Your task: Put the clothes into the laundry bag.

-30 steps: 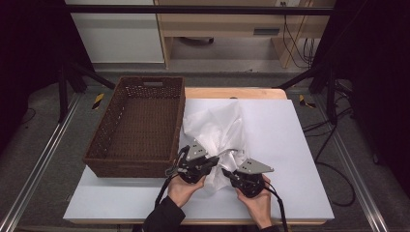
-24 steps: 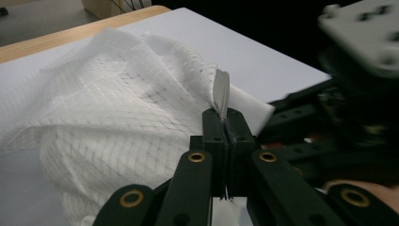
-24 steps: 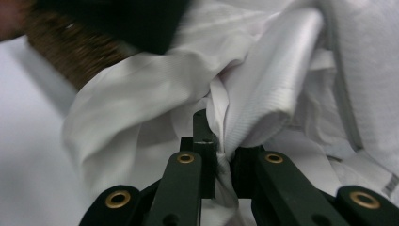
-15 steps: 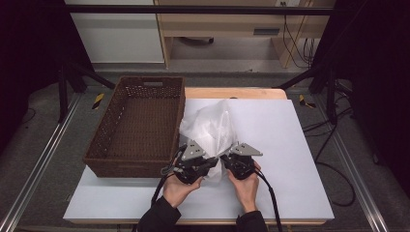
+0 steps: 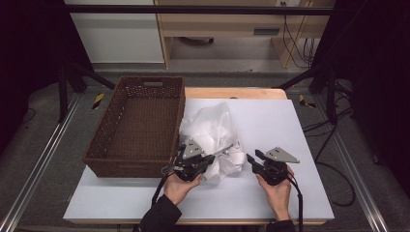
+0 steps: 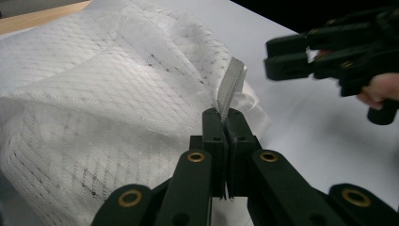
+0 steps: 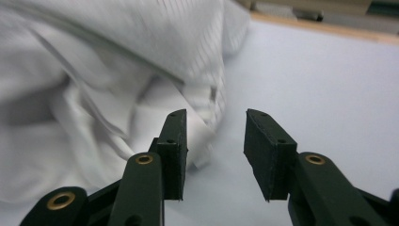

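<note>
One white mesh bag [image 5: 212,137], crumpled into a soft heap, lies on the white table [image 5: 290,125] just right of the basket [image 5: 138,125]. Its netting is fine and see-through, dotted with small holes, with a flat grey-white strap at its near edge. The left gripper [image 6: 225,123] has its jaws pressed tight on that strap, pinching it upright between the pads. The right gripper [image 7: 215,141] sits off to the side of the heap; its jaws have just been opening and now stand apart, with nothing between them, over bare table. The count: one bag, one brown wicker basket, two grippers, two hands.
</note>
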Demonstrator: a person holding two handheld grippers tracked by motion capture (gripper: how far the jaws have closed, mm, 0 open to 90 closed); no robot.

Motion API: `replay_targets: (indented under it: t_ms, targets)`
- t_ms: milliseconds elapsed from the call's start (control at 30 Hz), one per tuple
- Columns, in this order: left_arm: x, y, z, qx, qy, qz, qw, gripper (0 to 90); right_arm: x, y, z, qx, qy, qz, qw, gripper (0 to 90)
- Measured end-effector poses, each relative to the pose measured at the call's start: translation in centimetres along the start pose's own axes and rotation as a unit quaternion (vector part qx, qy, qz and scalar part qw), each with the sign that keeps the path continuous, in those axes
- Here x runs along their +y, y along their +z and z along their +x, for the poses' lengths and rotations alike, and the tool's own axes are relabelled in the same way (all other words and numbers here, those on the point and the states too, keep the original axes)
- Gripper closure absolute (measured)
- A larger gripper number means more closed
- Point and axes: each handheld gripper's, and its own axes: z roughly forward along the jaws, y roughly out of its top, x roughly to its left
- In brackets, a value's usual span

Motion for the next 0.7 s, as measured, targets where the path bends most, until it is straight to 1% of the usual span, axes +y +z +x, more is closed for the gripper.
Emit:
replay_targets:
  t_ms: [33, 67, 133, 167, 267, 300, 333, 367, 400, 433, 500, 533, 567, 600, 633, 667, 700]
  targets:
    - [-0.1, 0.0, 0.0, 0.000, 0.000, 0.000, 1.0000, 88.3, -0.6, 1.3, -0.1, -0.017, -0.015, 0.026, 0.9994, 62.2]
    - [-0.1, 0.0, 0.0, 0.000, 0.000, 0.000, 1.0000, 88.3, -0.6, 1.3, -0.1, -0.017, -0.015, 0.026, 0.9994, 62.2]
    - [-0.1, 0.0, 0.0, -0.001, -0.001, 0.000, 1.0000, 88.3, -0.9, 2.4, -0.2, -0.027, -0.017, 0.040, 0.9987, 64.0]
    - [-0.1, 0.0, 0.1, 0.000, -0.001, -0.002, 1.0000, 88.2, -0.8, 2.9, -0.3, -0.025, -0.010, 0.042, 0.9988, 62.7]
    - [-0.1, 0.0, 0.1, 0.001, -0.001, -0.002, 1.0000, 88.2, -0.7, 3.1, -0.5, -0.020, -0.003, 0.039, 0.9990, 60.2]
    - [-0.1, 0.1, 0.1, 0.000, -0.002, -0.004, 1.0000, 88.1, -0.6, 3.0, -0.5, -0.010, 0.005, 0.040, 0.9991, 58.3]
    - [-0.1, 0.1, 0.1, 0.001, -0.001, -0.004, 1.0000, 88.1, -0.5, 2.9, -0.5, -0.002, 0.006, 0.036, 0.9993, 56.9]
    - [-0.1, 0.1, 0.1, 0.003, -0.001, -0.003, 1.0000, 87.7, -0.4, 2.5, -0.2, 0.015, 0.004, 0.027, 0.9995, 56.1]
    - [-0.1, 0.2, 0.1, 0.004, -0.001, -0.005, 1.0000, 87.7, -0.4, 2.5, -0.2, 0.015, 0.004, 0.027, 0.9995, 56.1]
    - [-0.2, 0.4, 0.2, 0.005, -0.003, -0.005, 1.0000, 87.6, -0.3, 2.3, 0.0, 0.028, 0.007, 0.022, 0.9993, 57.6]
    - [-0.1, 0.7, 0.2, 0.007, -0.005, -0.003, 1.0000, 87.5, -0.1, 2.0, 0.4, 0.053, 0.005, 0.014, 0.9985, 60.8]
    - [-0.2, 0.8, 0.2, 0.006, -0.007, -0.002, 1.0000, 87.5, -0.1, 1.9, 0.6, 0.066, 0.005, 0.007, 0.9978, 60.3]
    - [-0.2, 1.0, 0.2, 0.006, -0.007, -0.001, 1.0000, 87.5, 0.0, 2.0, 0.7, 0.082, 0.010, 0.001, 0.9966, 60.1]
    - [-0.2, 1.1, 0.1, 0.007, -0.006, 0.001, 1.0000, 87.6, 0.1, 2.2, 0.8, 0.084, 0.013, 0.000, 0.9964, 59.7]
    - [-0.2, 1.2, 0.1, 0.007, -0.005, 0.002, 1.0000, 87.6, 0.2, 2.4, 1.0, 0.074, 0.006, 0.005, 0.9972, 58.8]
    - [-0.3, 1.3, 0.1, 0.007, -0.005, 0.003, 1.0000, 87.7, 0.3, 2.7, 1.0, 0.056, -0.004, 0.010, 0.9984, 57.1]
    - [-0.3, 1.3, 0.1, 0.006, -0.006, 0.003, 1.0000, 87.7, 0.6, 3.0, 0.8, 0.038, 0.011, 0.003, 0.9992, 59.1]
